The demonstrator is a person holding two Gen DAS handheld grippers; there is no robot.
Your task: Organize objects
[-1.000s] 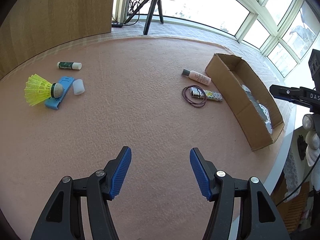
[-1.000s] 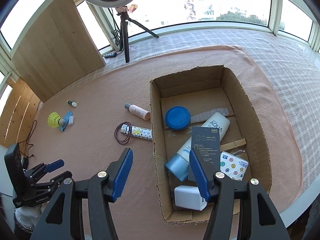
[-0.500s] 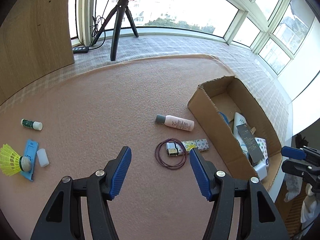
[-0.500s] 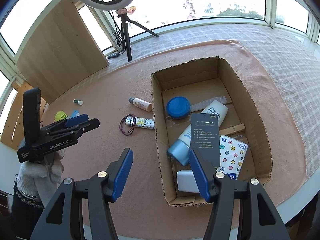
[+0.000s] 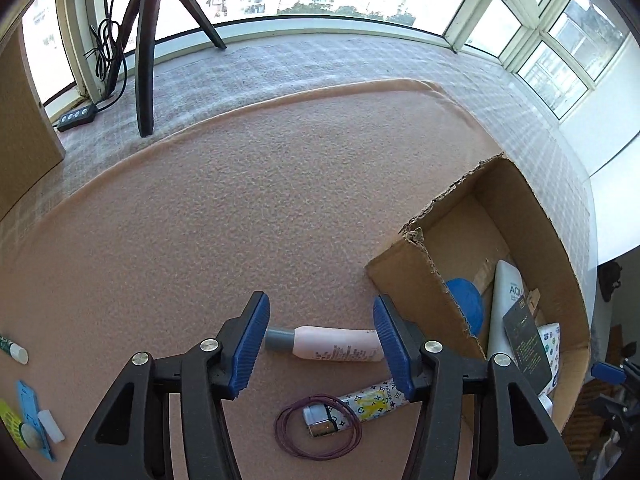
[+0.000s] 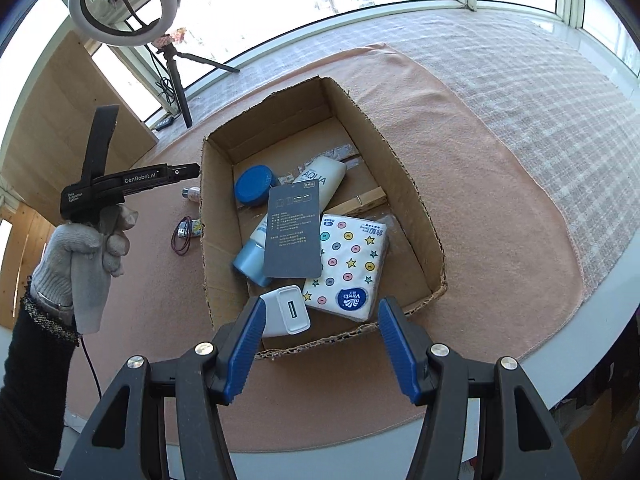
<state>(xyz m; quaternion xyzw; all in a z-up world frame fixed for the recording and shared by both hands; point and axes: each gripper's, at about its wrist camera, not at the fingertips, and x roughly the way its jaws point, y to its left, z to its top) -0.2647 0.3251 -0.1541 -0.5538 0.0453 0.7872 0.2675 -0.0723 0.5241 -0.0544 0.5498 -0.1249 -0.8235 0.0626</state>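
My left gripper (image 5: 320,346) is open, its blue pads on either side of a pink bottle with a grey cap (image 5: 332,347) lying on the pink mat. A patterned lighter (image 5: 360,404) and a purple hair band (image 5: 318,428) lie just nearer. The cardboard box (image 5: 416,292) stands to the right. My right gripper (image 6: 320,354) is open and empty above the box's near end (image 6: 416,200), which holds a blue lid (image 6: 254,190), an AQUA tube (image 6: 316,180), a dark card (image 6: 294,236), a tissue pack (image 6: 348,268) and a white charger (image 6: 286,314).
A shuttlecock (image 5: 12,428), a blue piece (image 5: 30,404), a white block (image 5: 51,431) and a lip balm (image 5: 14,352) lie at the mat's left. A tripod (image 5: 146,40) and power strip (image 5: 76,116) stand at the back. The table edge (image 6: 600,340) runs right.
My left gripper has moved forward and down to the pink bottle, which now lies between its pads. My right gripper has drawn closer over the box's near end.
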